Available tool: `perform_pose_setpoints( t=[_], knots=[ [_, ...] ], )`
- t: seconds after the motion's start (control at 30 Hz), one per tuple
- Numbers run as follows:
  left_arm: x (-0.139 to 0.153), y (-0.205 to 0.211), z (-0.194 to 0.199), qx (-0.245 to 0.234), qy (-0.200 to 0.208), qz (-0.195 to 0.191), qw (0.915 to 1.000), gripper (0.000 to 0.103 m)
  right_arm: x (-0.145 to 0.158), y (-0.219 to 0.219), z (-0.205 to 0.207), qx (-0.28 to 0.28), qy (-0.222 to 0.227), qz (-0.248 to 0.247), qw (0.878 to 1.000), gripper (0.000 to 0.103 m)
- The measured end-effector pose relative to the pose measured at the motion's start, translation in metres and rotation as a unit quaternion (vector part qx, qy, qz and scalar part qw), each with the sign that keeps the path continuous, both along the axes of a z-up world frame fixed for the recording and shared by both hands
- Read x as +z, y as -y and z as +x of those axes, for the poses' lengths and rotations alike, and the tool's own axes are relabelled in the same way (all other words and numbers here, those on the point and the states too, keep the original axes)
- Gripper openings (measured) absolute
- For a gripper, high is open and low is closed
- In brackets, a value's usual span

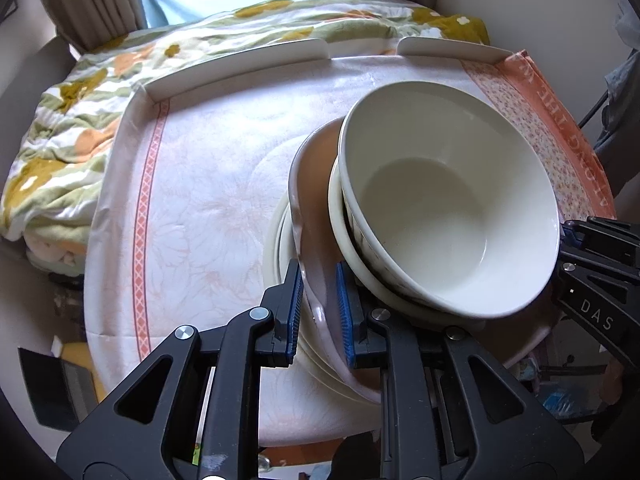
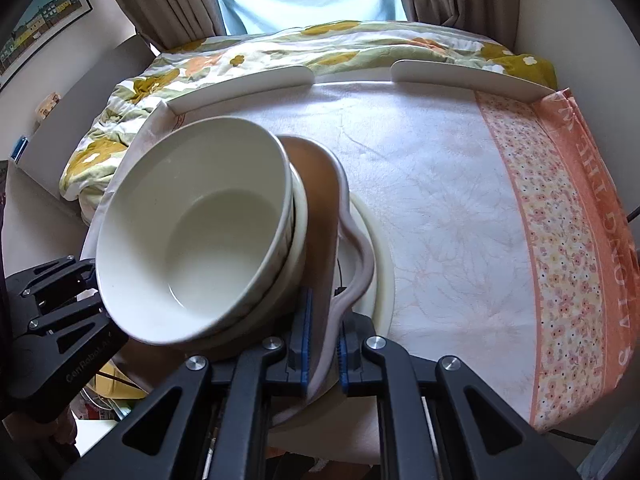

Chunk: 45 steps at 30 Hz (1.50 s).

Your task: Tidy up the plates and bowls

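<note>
A large white bowl [image 1: 440,208] [image 2: 208,240] sits nested in a cream bowl [image 1: 340,224] [image 2: 298,216]. Both rest on a pinkish-brown plate with a wavy rim [image 1: 316,168] [image 2: 320,200]. That plate lies over a cream plate [image 1: 276,240] [image 2: 380,248] on the cloth. My left gripper [image 1: 320,312] is shut on the wavy plate's near rim, blue pads on either side. My right gripper [image 2: 322,344] is shut on the same plate's rim at the opposite side. Each view shows the other gripper's black frame [image 1: 592,296] [image 2: 60,300] beyond the bowl, its tips hidden.
A white tray-like table with a low raised rim [image 1: 240,64] [image 2: 240,88] carries a white cloth [image 1: 220,200] [image 2: 440,200] with an orange floral border [image 2: 560,240]. Behind it lie a flowered quilt [image 1: 72,140] [image 2: 120,120], curtains and a bright window. A framed picture [image 2: 40,28] hangs at left.
</note>
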<state>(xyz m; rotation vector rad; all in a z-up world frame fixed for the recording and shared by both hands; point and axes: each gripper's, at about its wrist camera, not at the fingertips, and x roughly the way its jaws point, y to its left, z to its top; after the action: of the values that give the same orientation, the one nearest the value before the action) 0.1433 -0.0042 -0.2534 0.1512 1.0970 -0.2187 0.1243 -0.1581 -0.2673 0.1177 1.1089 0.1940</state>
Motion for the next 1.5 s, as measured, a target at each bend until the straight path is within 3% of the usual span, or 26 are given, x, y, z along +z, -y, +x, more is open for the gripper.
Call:
perform_pose_setpoints(
  t=[0.4,0.53,0.63,0.7,0.73,0.77,0.8,0.83,0.87,0.9,1.1,1.5],
  knots=[
    [0.037,-0.014,-0.023,0.005,0.017,-0.018,0.9997,0.015,0.036,0.017,-0.028,-0.033,0.03,0.008,0.999,0.01],
    [0.068,-0.02,-0.038,0.019,0.052,-0.039,0.9977,0.015,0.056,0.021,-0.041,-0.037,0.058,0.01,0.998,0.01],
    [0.109,-0.024,-0.055,0.034,0.105,-0.062,0.992,0.016,0.084,0.022,-0.05,-0.03,0.093,0.0,0.995,0.01],
    [0.139,-0.024,-0.069,0.047,0.146,-0.069,0.9858,0.03,0.111,0.023,-0.06,-0.024,0.127,-0.016,0.991,0.01],
    [0.154,-0.024,-0.076,0.052,0.167,-0.072,0.9819,0.061,0.123,0.023,-0.066,-0.024,0.144,-0.024,0.989,0.01],
    [0.169,-0.024,-0.084,0.058,0.193,-0.075,0.9766,0.095,0.137,0.025,-0.072,-0.025,0.163,-0.032,0.986,0.014],
    [0.184,-0.024,-0.093,0.061,0.223,-0.081,0.9697,0.103,0.152,0.027,-0.078,-0.027,0.181,-0.039,0.982,0.027],
    [0.198,-0.024,-0.102,0.059,0.251,-0.088,0.9622,0.103,0.167,0.03,-0.084,-0.028,0.199,-0.043,0.979,0.041],
    [0.211,-0.022,-0.108,0.057,0.269,-0.09,0.9572,0.103,0.181,0.033,-0.09,-0.031,0.215,-0.045,0.975,0.077],
    [0.222,-0.019,-0.113,0.058,0.283,-0.086,0.9535,0.103,0.192,0.036,-0.094,-0.035,0.232,-0.043,0.971,0.103],
    [0.257,-0.006,-0.132,0.067,0.332,-0.07,0.9381,0.103,0.241,0.048,-0.116,-0.066,0.292,-0.063,0.952,0.103],
    [0.251,0.0,-0.142,0.077,0.347,-0.056,0.9329,0.103,0.239,0.06,-0.127,-0.088,0.311,-0.062,0.944,0.103]
  ],
)
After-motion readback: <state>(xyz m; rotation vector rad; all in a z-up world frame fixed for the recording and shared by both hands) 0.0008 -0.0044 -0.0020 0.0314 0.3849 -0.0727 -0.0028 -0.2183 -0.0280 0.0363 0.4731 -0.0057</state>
